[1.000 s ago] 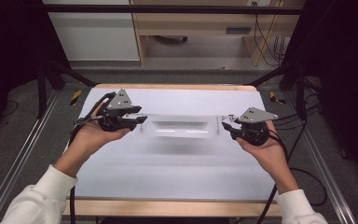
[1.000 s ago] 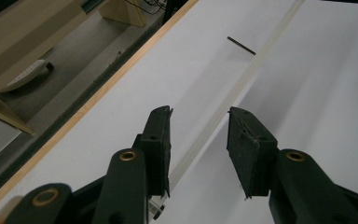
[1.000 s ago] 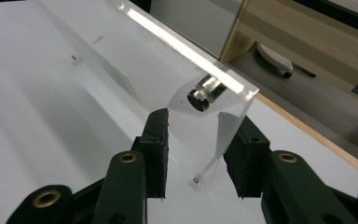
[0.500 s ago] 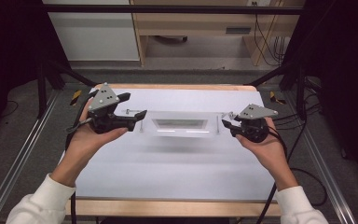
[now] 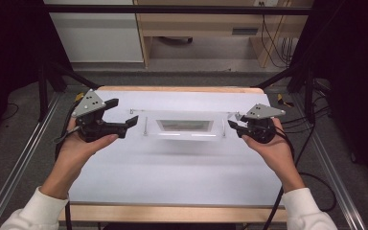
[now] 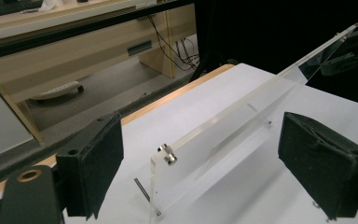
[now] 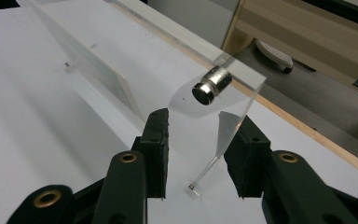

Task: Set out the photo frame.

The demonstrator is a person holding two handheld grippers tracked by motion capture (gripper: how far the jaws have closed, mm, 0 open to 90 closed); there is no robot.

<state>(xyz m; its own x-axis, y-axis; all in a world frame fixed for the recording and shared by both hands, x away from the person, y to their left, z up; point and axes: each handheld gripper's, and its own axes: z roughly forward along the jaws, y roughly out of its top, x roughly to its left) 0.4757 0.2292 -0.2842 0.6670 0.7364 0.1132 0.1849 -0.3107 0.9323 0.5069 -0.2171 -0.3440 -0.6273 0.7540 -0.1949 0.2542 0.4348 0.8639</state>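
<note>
A clear acrylic stand (image 5: pixel 184 125) with small metal studs rests across the middle of the white table (image 5: pixel 172 182). My left gripper (image 5: pixel 123 111) hovers just off its left end. Its jaws have just been opening and are spread wide with nothing between the pads. In the left gripper view the stand (image 6: pixel 223 116) and its stud (image 6: pixel 168 154) lie ahead of that gripper (image 6: pixel 209 168). My right gripper (image 5: pixel 233 123) sits at the stand's right end. In the right gripper view its pads (image 7: pixel 156 140) close around the clear end piece (image 7: pixel 233 79) below a round stud (image 7: pixel 212 86).
Metal rails run along the table's left (image 5: pixel 24 163) and right (image 5: pixel 335 177) sides. Yellow-handled tools lie at the far corners (image 5: pixel 79 96) (image 5: pixel 282 99). A wooden bench (image 5: pixel 196 28) stands beyond the far edge. Cables trail from both grippers.
The left gripper has opened, let go of the stand's left end and drawn back to the left. The right gripper and the stand have kept still.
</note>
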